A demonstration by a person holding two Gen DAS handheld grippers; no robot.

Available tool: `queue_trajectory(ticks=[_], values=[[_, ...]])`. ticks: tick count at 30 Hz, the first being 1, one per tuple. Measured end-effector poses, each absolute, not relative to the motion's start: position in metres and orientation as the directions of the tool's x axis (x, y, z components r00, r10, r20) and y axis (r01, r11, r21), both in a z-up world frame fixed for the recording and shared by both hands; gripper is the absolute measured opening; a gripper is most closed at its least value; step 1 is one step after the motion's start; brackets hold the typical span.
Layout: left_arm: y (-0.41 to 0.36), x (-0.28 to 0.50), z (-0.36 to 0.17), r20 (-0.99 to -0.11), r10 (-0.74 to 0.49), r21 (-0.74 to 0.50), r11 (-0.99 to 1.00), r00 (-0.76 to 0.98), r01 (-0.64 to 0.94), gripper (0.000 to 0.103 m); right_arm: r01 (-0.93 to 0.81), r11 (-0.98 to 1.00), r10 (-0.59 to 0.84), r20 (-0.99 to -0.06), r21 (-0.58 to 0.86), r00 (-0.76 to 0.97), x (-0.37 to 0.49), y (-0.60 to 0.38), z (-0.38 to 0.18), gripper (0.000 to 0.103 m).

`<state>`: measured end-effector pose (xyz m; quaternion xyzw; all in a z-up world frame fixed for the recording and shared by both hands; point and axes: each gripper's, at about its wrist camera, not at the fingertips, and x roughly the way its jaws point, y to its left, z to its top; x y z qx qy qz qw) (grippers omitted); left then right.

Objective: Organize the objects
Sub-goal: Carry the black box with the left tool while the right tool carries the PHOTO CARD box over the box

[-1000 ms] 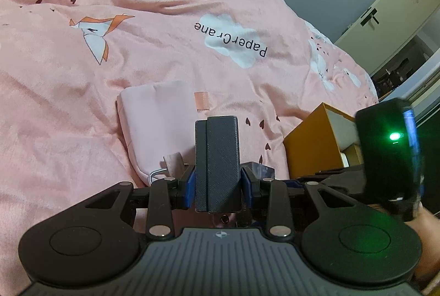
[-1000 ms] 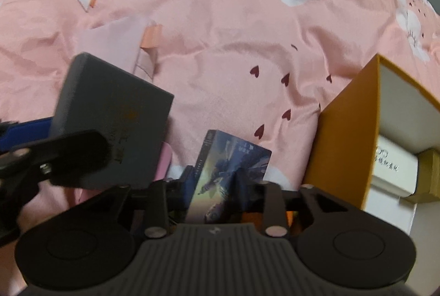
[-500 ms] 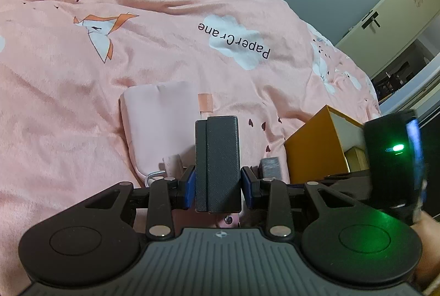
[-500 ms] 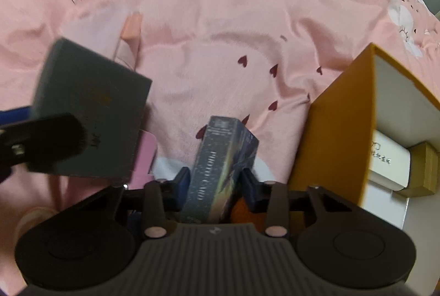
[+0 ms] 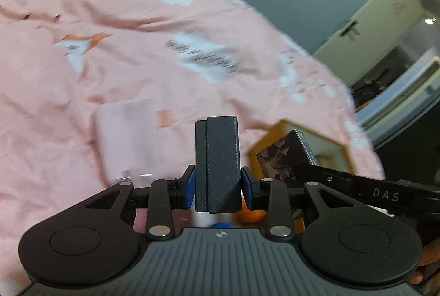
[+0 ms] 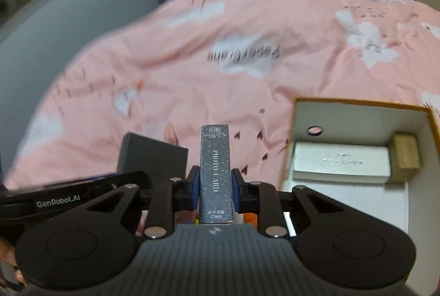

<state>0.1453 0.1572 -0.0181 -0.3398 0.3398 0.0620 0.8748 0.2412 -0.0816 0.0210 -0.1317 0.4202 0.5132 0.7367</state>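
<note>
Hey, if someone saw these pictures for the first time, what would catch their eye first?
Probably the pink bedspread filling both views. Then the two gripped boxes: a dark grey box upright in the left gripper, and a speckled photo card box in the right gripper, beside the open orange box.

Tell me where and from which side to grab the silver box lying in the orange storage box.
Take the silver box across its two long sides, coming straight down from above. It lies flat in the orange box, one end against a tan block and walls close around, so only the top is open.
</note>
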Motion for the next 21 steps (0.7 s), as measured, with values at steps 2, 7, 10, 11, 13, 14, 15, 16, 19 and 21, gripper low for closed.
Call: queue_trajectory(ticks=[2, 7, 10, 11, 13, 14, 15, 16, 19, 21], values=[[0.148, 0.15, -0.004, -0.602, -0.173, -0.59, 0.755, 0.78, -0.287, 0.038, -0.838, 0.479, 0.678, -0.716, 0.26, 0.165, 0.249, -0.107, 0.033, 0.024], [0.099, 0.182, 0.019, -0.578, -0.294, -0.595, 0.791, 0.761, -0.146, 0.038, -0.719, 0.641, 0.65, -0.689, 0.269, 0.321, 0.284, -0.173, 0.035, 0.024], [0.06, 0.212, 0.014, -0.644, -0.313, -0.532, 0.839, 0.698, -0.114, 0.038, -0.638, 0.713, 0.601, -0.723, 0.29, 0.342, 0.304, -0.199, 0.016, 0.024], [0.048, 0.222, 0.009, -0.681, -0.304, -0.499, 0.859, 0.666, -0.118, 0.038, -0.623, 0.726, 0.59, -0.729, 0.291, 0.347, 0.308, -0.203, 0.009, 0.024], [0.025, 0.243, -0.003, -0.751, -0.254, -0.406, 0.905, 0.61, -0.123, 0.038, -0.598, 0.748, 0.569, -0.74, 0.287, 0.358, 0.313, -0.21, -0.006, 0.024], [0.017, 0.253, -0.008, -0.769, -0.228, -0.366, 0.923, 0.597, -0.119, 0.038, -0.591, 0.755, 0.562, -0.744, 0.284, 0.361, 0.317, -0.212, -0.012, 0.024], [0.009, 0.261, -0.013, -0.784, -0.207, -0.329, 0.938, 0.586, -0.108, 0.038, -0.584, 0.759, 0.56, -0.747, 0.289, 0.358, 0.319, -0.215, -0.018, 0.024], [0.003, 0.27, -0.019, -0.799, -0.189, -0.301, 0.948, 0.57, -0.107, 0.038, -0.579, 0.759, 0.562, -0.749, 0.297, 0.351, 0.321, -0.215, -0.023, 0.024], [-0.008, 0.289, -0.036, -0.838, -0.178, -0.259, 0.962, 0.515, -0.089, 0.038, -0.57, 0.759, 0.565, -0.752, 0.314, 0.339, 0.326, -0.22, -0.033, 0.024], [-0.014, 0.298, -0.045, -0.859, -0.166, -0.231, 0.97, 0.484, -0.076, 0.038, -0.569, 0.763, 0.559, -0.755, 0.308, 0.342, 0.329, -0.222, -0.036, 0.024]])
